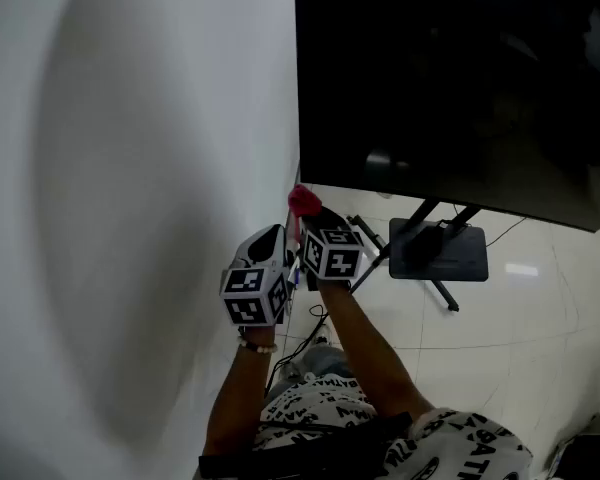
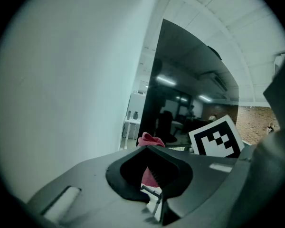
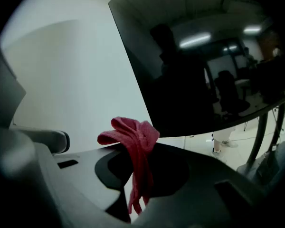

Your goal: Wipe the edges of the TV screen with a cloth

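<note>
The black TV screen [image 1: 450,78] fills the upper right of the head view, its left edge running down beside the white wall [image 1: 130,168]. A red cloth [image 1: 303,201] is bunched at the screen's lower left corner. My right gripper [image 1: 313,224] is shut on that cloth, just under the corner. In the right gripper view the cloth [image 3: 133,137] hangs down between the jaws [image 3: 137,186], with the TV screen [image 3: 204,56] close above. My left gripper [image 1: 271,245] sits beside the right one, nearer the wall, jaws together and holding nothing. Beyond its jaws [image 2: 154,194], the left gripper view shows the cloth [image 2: 150,140].
The TV's black stand base [image 1: 438,251] rests on the pale tiled floor below the screen. Cables [image 1: 305,338] trail along the foot of the wall. The person's patterned clothing [image 1: 380,438] fills the bottom of the head view.
</note>
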The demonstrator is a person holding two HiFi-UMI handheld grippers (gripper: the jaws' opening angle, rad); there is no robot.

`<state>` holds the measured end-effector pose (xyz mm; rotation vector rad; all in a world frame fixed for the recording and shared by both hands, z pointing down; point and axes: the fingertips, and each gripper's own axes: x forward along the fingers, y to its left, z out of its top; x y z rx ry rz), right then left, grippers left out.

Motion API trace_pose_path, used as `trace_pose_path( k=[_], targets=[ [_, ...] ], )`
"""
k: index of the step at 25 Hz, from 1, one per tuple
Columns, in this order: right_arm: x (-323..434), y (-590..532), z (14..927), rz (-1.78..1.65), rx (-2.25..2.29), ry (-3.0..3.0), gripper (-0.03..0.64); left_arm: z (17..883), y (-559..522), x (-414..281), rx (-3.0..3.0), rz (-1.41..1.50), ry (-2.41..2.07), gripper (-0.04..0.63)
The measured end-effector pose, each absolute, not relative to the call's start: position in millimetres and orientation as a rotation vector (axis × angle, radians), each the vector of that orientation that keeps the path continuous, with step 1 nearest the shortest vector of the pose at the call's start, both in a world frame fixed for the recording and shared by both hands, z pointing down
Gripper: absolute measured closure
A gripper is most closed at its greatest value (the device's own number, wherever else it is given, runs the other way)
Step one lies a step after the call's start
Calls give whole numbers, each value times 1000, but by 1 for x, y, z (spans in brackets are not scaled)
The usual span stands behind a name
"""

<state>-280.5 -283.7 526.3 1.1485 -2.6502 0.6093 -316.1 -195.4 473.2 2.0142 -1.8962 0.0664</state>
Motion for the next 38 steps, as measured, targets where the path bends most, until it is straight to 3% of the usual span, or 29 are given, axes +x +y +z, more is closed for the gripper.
trace_pose_path(
  k=[19, 38],
  targets=[
    [-332, -349, 559, 939, 1196, -2582, 543, 470, -234, -343, 1972, 45, -1916, 595],
    [-323, -354, 433, 1077, 1254, -2835, 543, 428, -216, -331, 2085, -41, -1905, 595]
  ],
)
